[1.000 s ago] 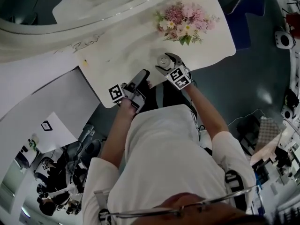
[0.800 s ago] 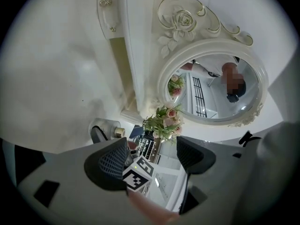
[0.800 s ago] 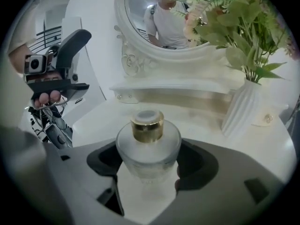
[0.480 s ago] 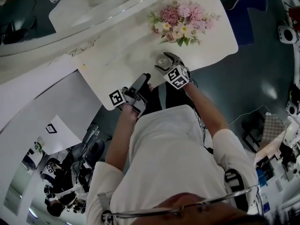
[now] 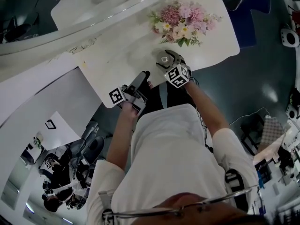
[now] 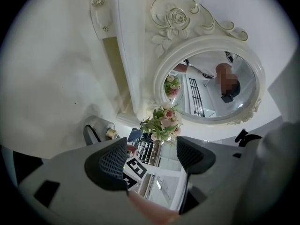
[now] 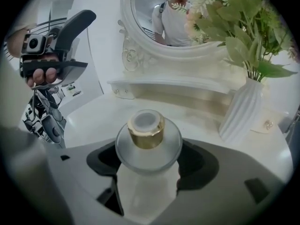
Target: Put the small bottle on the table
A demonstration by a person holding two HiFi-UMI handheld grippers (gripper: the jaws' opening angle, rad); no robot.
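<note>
The small bottle (image 7: 148, 139), clear glass with a gold collar and a white top, sits between the jaws of my right gripper (image 7: 150, 163), which is shut on it. In the head view the bottle (image 5: 165, 58) and right gripper (image 5: 167, 61) are over the white dressing table (image 5: 122, 55), near its front edge. Whether the bottle's base touches the table is hidden. My left gripper (image 6: 152, 158) is open and holds nothing. It hovers at the table's near edge (image 5: 142, 77), left of the right gripper.
A bouquet of pink flowers (image 5: 180, 21) in a ribbed white vase (image 7: 243, 109) stands just beyond and right of the bottle. An ornate oval mirror (image 6: 215, 86) rises at the back of the table. Dark floor lies to the right of the table.
The right gripper with the bottle has edged slightly farther onto the table, toward the flowers. The left gripper has stayed where it was, open.
</note>
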